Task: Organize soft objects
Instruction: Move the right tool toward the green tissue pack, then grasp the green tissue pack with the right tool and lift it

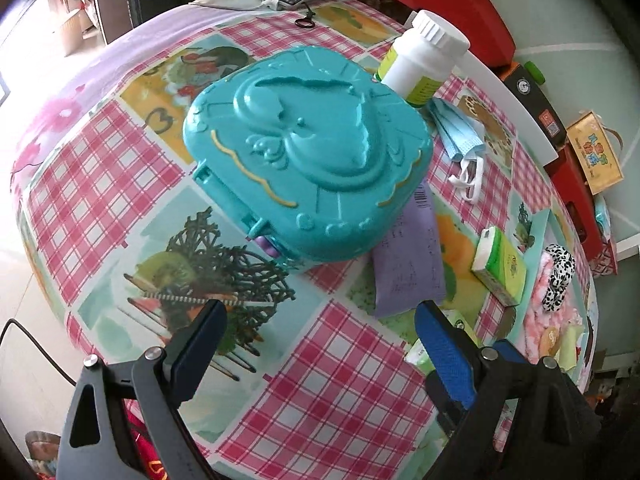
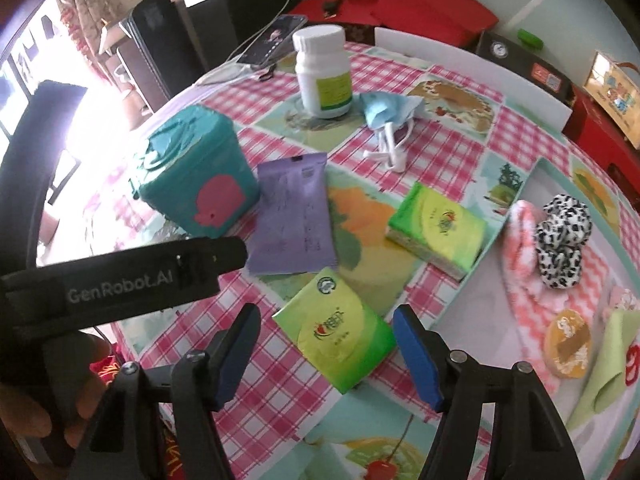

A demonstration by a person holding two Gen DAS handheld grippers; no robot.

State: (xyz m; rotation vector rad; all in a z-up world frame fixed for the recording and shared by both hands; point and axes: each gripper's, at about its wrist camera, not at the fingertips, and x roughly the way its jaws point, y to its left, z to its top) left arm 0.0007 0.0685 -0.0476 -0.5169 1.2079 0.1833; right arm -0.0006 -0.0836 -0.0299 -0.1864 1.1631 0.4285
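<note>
Apparently partway: a sock and scrunchie already lie in the tray, while two tissue packs, the wipes and mask remain on the table. Both the left gripper and right gripper are spread and empty, the right one hovering over the nearest pack.

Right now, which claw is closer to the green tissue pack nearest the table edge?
Right. The right claw is open, its fingers flanking that green tissue pack. The left claw is open too, off to the pack's left.

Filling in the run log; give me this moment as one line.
left gripper: open, empty, above tablecloth | right gripper: open, around near green tissue pack, not gripping | teal box: closed
</note>
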